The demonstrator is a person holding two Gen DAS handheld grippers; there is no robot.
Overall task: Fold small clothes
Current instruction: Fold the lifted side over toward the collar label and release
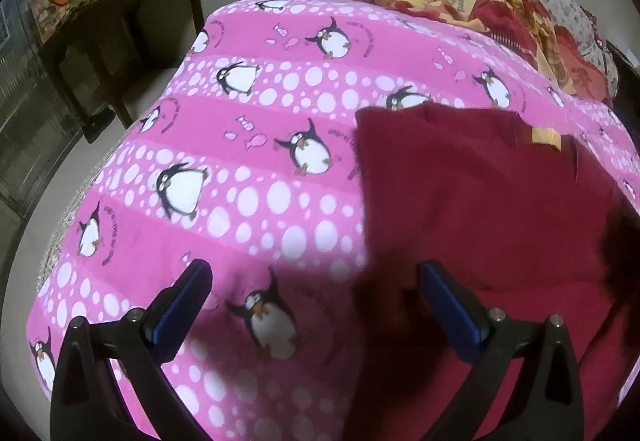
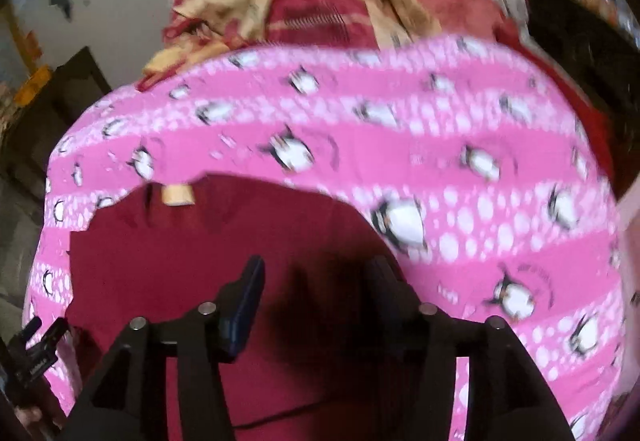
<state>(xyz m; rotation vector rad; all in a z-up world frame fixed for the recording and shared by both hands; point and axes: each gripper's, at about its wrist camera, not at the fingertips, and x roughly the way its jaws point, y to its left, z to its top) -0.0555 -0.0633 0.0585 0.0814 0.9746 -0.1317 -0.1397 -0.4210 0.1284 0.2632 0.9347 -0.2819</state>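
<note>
While both claws are hanging released over the maroon T-shirt, nothing is being gripped. Left gripper is sitting at the shirt's nine o'clock edge and right gripper is over its middle, so a pinch could be catching the penguin blanket too.

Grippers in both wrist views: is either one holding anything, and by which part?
Nothing is held. The left gripper and right gripper are both open above the dark red garment.

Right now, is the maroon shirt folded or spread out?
Spread flat: the maroon shirt lies open on the penguin blanket, collar tag showing. Hidden lower edge: cannot tell.
</note>
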